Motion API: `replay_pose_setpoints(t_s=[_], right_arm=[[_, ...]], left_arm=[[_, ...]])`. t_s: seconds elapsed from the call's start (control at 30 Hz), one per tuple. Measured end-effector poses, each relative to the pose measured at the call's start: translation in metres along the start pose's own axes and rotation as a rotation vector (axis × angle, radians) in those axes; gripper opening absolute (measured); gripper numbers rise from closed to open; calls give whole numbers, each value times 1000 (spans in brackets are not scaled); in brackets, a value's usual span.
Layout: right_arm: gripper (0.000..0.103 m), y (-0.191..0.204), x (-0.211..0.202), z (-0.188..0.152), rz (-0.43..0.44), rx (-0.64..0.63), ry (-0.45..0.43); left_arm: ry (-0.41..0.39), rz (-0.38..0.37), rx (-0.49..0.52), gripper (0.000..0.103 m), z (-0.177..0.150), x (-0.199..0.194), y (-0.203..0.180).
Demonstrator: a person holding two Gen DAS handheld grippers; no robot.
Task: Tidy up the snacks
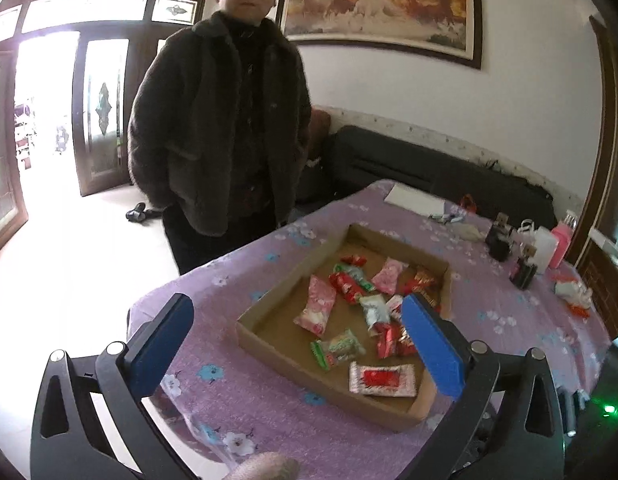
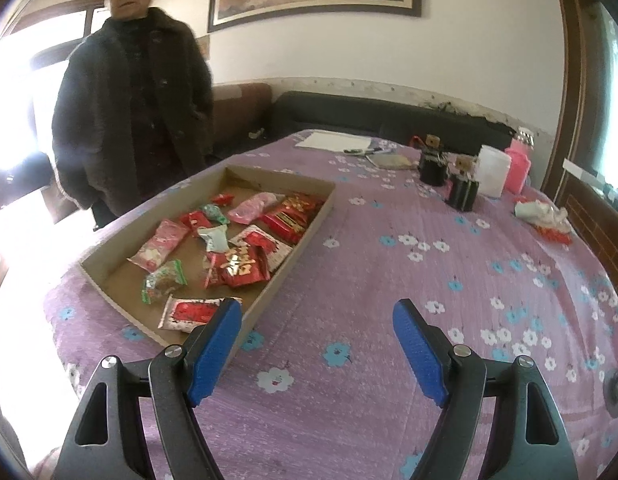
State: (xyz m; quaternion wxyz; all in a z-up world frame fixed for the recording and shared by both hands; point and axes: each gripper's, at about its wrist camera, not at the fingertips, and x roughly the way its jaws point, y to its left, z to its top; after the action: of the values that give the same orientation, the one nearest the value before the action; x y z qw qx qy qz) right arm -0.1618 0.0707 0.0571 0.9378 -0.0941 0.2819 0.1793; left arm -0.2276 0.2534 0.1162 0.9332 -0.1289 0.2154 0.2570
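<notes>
A shallow cardboard tray (image 1: 269, 300) (image 2: 305, 236) lies on the purple flowered tablecloth and holds several wrapped snacks: pink packets (image 1: 318, 305) (image 2: 161, 246), red packets (image 1: 379, 379) (image 2: 243, 266) and green candies (image 1: 339, 347) (image 2: 163, 280). My left gripper (image 1: 297, 310) is open and empty, held above the tray's near end. My right gripper (image 2: 317, 312) is open and empty, just right of the tray's near corner, above bare cloth.
A person in a dark coat (image 1: 221, 128) (image 2: 129, 108) stands at the table's far left side. Small black bottles (image 2: 433, 162), a white container (image 2: 494, 176), a pink bottle (image 2: 517, 168), papers (image 2: 333, 142) and loose wrappers (image 2: 543, 216) sit at the far right. A dark sofa (image 1: 409, 160) stands behind.
</notes>
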Motion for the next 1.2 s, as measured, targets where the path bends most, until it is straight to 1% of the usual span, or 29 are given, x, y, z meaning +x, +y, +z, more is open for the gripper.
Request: replay_pose_setpoints(t_s=[0.07,0.13,0.23,0.33,0.53,0.77,1.1,1.2], right_arm=[[81,6,-2,1,6,-26,-7],[84,12,-4,2,7,-53,-16],[84,21,-6,3,12,-83,-19],[84,28,-6,6,23,-99,-13],[84,38,-2,12,9,-138,-3],[84,35,6,13,7,-121,33],[84,42,4,16,19,-139,24],[84,49,9,16,27,-156,38]], left_arm=[[0,34,19,103,-3,3,0],[17,43,30,103,-5,7,-1],[80,18,32,103,-10,15,0],[123,7,33,103,-16,21,1],[181,-18,11,103,-22,28,7],[215,-19,-4,103,-22,37,11],[218,-14,-4,103,-21,40,16],[238,8,-5,103,-20,45,22]])
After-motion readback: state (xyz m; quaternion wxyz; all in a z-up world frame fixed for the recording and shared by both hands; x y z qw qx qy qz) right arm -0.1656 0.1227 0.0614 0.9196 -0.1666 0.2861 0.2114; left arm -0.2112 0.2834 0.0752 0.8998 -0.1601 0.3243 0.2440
